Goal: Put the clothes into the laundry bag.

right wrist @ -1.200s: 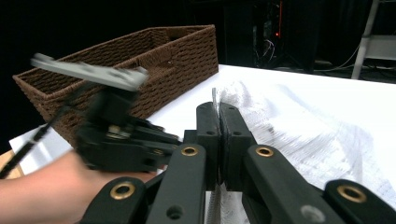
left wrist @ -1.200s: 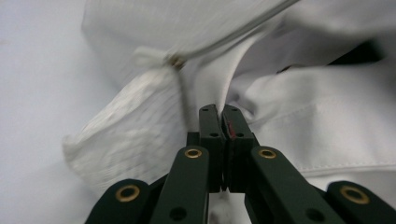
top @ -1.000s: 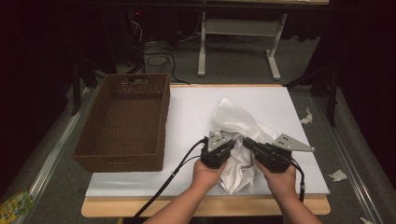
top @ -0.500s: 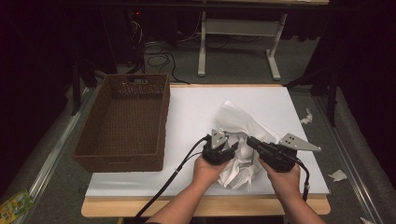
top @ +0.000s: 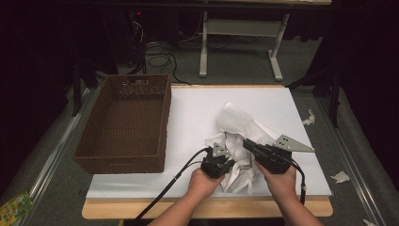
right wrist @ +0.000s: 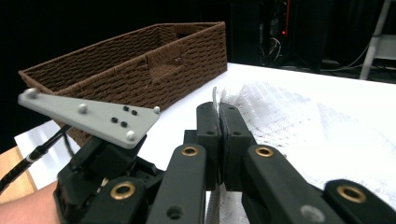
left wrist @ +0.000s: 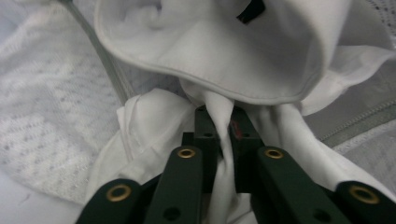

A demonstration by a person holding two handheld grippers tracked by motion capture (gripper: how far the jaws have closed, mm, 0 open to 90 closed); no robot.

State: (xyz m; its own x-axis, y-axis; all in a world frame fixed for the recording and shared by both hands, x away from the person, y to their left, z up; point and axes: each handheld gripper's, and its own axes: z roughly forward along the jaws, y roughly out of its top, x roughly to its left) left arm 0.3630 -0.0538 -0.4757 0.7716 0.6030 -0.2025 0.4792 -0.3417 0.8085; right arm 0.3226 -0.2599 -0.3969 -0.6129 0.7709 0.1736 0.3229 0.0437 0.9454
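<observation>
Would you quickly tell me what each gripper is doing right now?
Left gripper: shut on a fold of the white cloth.
Right gripper: shut on an edge of the white cloth.

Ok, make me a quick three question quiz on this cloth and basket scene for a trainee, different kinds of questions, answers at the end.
1. True or false: the wicker basket already holds the white cloth.
2. Multiple choice: what is the left gripper doing? A) hanging open above the table B) pinching a fold of the cloth C) gripping the basket's rim
3. Fill in: seen from the person's seat in the high view, the basket stands to the ____ of the cloth.

Key
1. False: the cloth lies crumpled on the white table, outside the basket.
2. B. The right gripper is likewise closed on a thin edge of the cloth.
3. left
</observation>
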